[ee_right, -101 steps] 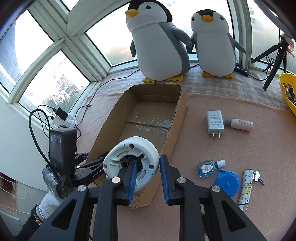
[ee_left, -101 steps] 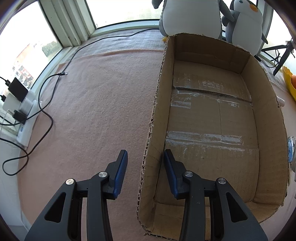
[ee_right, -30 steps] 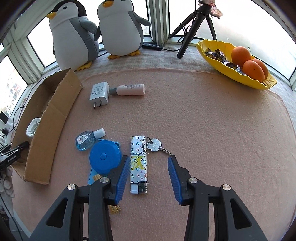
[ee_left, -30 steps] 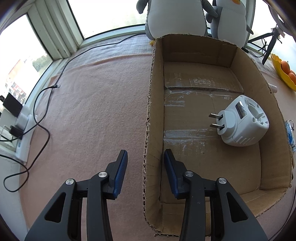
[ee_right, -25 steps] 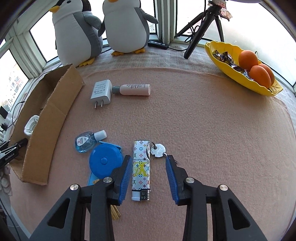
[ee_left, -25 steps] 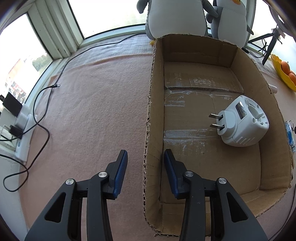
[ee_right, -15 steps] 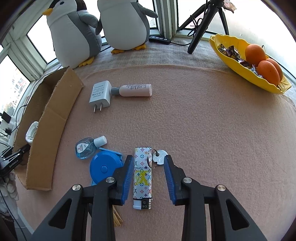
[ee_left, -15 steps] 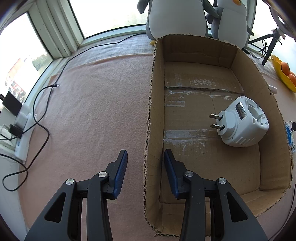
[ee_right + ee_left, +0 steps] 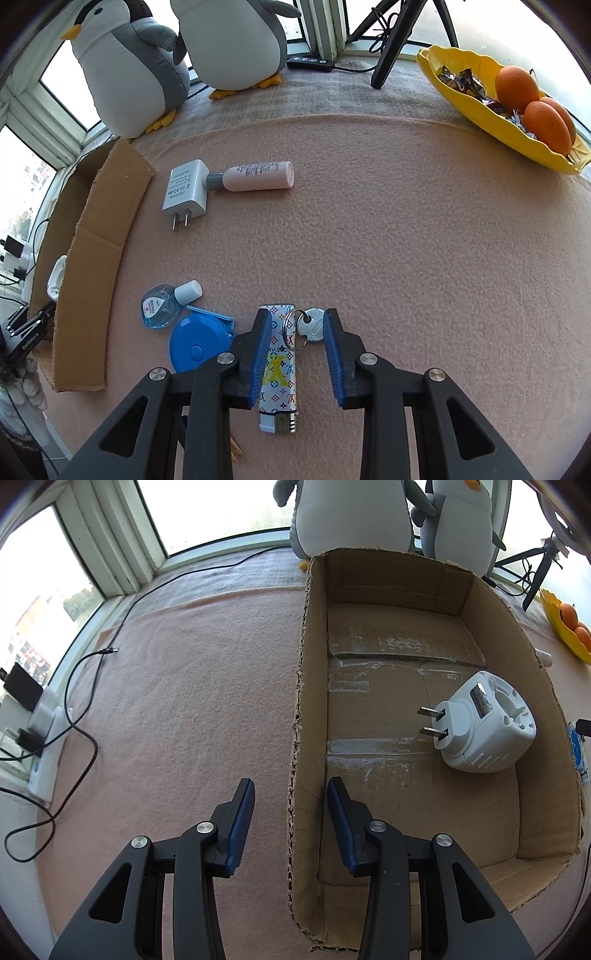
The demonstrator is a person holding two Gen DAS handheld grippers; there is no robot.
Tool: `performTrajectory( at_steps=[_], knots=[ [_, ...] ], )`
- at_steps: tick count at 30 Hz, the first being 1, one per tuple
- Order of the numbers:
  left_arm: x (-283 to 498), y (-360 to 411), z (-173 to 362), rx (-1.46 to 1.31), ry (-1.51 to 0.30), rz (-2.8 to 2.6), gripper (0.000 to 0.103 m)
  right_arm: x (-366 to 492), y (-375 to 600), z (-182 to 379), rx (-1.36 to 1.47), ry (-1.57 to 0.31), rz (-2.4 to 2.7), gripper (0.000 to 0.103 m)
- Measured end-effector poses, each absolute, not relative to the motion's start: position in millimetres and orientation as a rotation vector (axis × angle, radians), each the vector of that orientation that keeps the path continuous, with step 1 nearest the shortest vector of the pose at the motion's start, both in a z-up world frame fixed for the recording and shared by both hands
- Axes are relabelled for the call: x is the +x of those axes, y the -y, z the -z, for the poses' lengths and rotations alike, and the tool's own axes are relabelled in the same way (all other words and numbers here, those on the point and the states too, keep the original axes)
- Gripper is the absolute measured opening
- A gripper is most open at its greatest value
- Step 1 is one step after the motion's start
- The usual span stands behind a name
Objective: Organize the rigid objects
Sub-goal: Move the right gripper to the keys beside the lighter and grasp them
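Two toy penguins (image 9: 136,70) stand by the window. Two oranges (image 9: 532,103) lie in one yellow dish (image 9: 480,110). One white plug (image 9: 487,727) lies in the cardboard box (image 9: 546,738). The left hand-held gripper (image 9: 291,805) is clenched on the box wall. The right hand-held gripper (image 9: 295,339) has been closing around one lighter (image 9: 277,369) and one key (image 9: 314,328) on the pink tabletop (image 9: 406,240), not yet squeezing. One blue tape measure (image 9: 199,345), one small bottle (image 9: 162,304), one charger (image 9: 186,190) and one pink tube (image 9: 258,176) lie nearby.

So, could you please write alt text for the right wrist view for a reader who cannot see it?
The right gripper has been closing its jaws around a patterned lighter and a key on a pink cloth. A blue tape measure and a small bottle lie left; a cardboard box stands beyond.
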State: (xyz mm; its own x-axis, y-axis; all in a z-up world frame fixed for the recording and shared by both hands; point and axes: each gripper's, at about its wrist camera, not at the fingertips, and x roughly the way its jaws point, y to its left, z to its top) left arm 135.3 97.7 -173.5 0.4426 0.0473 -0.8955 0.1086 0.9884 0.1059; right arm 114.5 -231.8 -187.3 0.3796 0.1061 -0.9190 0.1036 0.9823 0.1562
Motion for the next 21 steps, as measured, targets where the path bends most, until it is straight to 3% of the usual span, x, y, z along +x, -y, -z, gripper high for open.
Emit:
performTrajectory(
  at_steps=[21],
  knots=[
    [134,-97,173,0.158,-1.108,0.038,0.04,117,251,192,0.288,-1.225,0.003,0.002]
  ],
)
